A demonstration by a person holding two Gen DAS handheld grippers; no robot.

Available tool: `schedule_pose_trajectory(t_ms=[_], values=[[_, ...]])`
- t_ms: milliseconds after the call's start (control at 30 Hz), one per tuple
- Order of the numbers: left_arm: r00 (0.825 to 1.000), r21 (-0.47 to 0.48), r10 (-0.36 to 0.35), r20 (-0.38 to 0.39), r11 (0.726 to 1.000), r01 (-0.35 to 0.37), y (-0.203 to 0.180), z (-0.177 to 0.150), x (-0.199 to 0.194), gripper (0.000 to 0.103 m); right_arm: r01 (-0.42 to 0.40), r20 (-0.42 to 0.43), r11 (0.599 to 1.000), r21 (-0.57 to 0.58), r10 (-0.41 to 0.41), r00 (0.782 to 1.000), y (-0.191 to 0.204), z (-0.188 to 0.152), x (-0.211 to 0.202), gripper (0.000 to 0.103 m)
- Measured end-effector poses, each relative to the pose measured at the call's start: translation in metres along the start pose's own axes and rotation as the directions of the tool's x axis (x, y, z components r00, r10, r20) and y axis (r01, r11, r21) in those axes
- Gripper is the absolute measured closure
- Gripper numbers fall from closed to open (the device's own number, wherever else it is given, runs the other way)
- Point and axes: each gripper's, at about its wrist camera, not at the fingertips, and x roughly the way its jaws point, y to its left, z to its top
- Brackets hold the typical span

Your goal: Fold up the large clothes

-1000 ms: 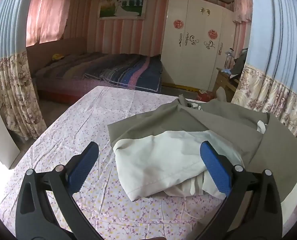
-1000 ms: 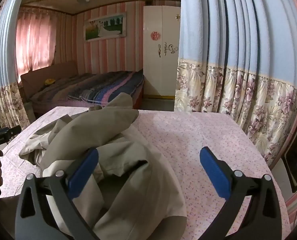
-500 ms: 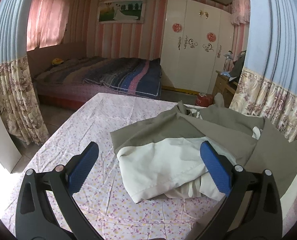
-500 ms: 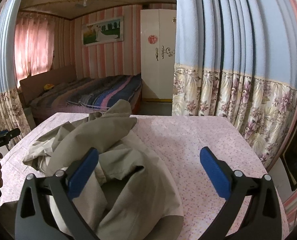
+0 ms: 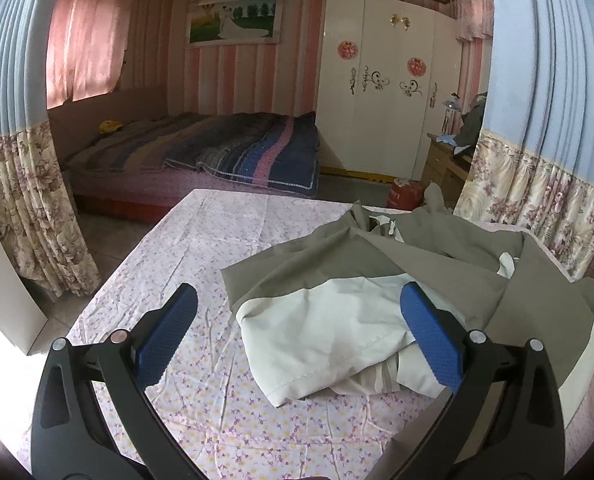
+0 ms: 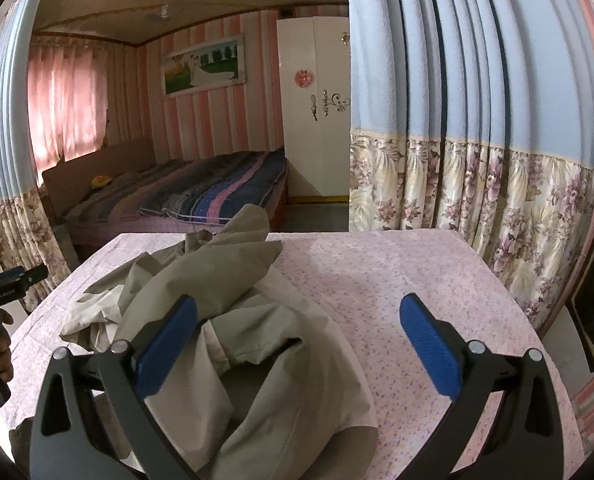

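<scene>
We see a crumpled khaki-olive jacket of smooth woven cloth with a pale cream lining (image 5: 377,280) lying in a loose heap on a table covered by a thin pink cotton sheet printed with small flowers (image 5: 201,256). From the left wrist view, the garment sits on the right half of the table, its cream lining turned outward in a soft rounded fold with a stitched hem at the near edge, and olive panels spreading flat behind it. Our left gripper (image 5: 297,332) hangs above the sheet with its ribbed blue pads spread wide, released and holding nothing; the right pad overlaps the lining in the view, but we cannot tell whether it touches. From the right wrist view, the same jacket (image 6: 257,340) bunches in deep folds at the near left, one sleeve-like peak rising toward the far edge. Our right gripper (image 6: 297,344) is likewise spread wide and empty above it. Far behind stands a bed with a striped quilted blanket (image 5: 225,148).
</scene>
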Motion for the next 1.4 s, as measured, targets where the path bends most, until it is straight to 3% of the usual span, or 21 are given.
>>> schedule_pose_trajectory(t_ms=[767,1400], values=[[1.000,-0.007,-0.002,-0.015,1.000,0.002,0.007,-0.031,-0.032,0.003,-0.023,-0.017,1.000,0.009,0.024,1.000,0.005,-0.029,-0.032,0.002],[1.000,-0.011,0.005,-0.015,1.000,-0.005,0.011,-0.029,-0.029,0.003,-0.032,-0.020,0.999,-0.003,0.032,0.999,0.009,-0.024,-0.030,0.002]])
